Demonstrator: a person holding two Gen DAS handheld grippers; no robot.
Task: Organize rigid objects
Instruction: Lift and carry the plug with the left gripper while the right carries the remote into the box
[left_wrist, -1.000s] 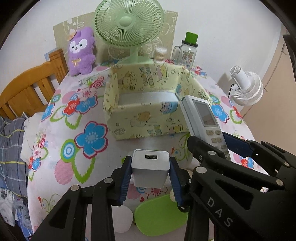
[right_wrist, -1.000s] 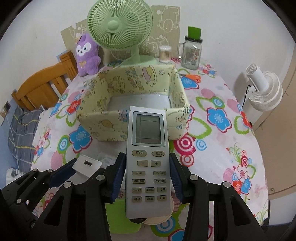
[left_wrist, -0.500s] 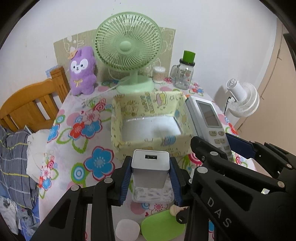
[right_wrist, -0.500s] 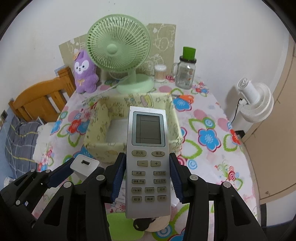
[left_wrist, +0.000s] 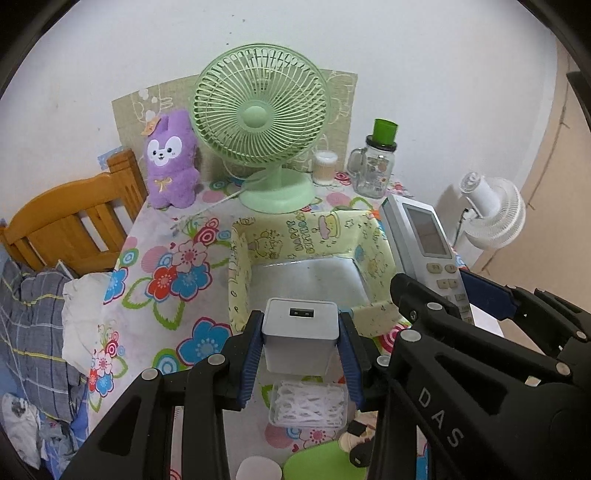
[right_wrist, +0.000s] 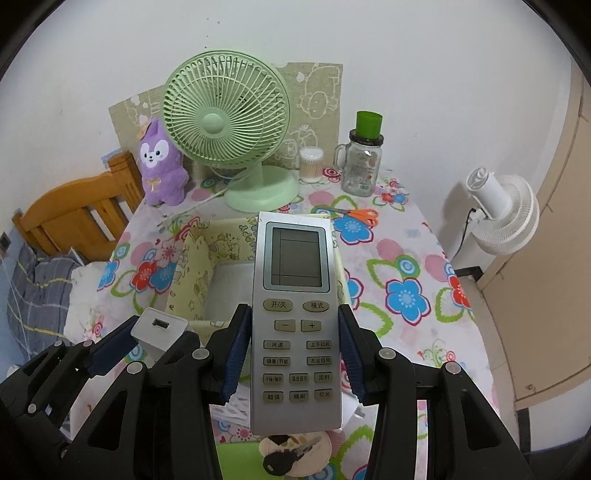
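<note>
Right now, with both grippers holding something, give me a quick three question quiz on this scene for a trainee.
1. True or false: the left gripper holds the white charger with its jaws pressed on both sides.
2. What does the right gripper hold? A) orange scissors B) remote control C) glass jar
3. Fill in: the yellow box on the table holds ____ so far.

Key
1. True.
2. B, the remote control; the scissors and the jar are on the flowered tablecloth.
3. Nothing; in the left wrist view its floor is bare.
</note>
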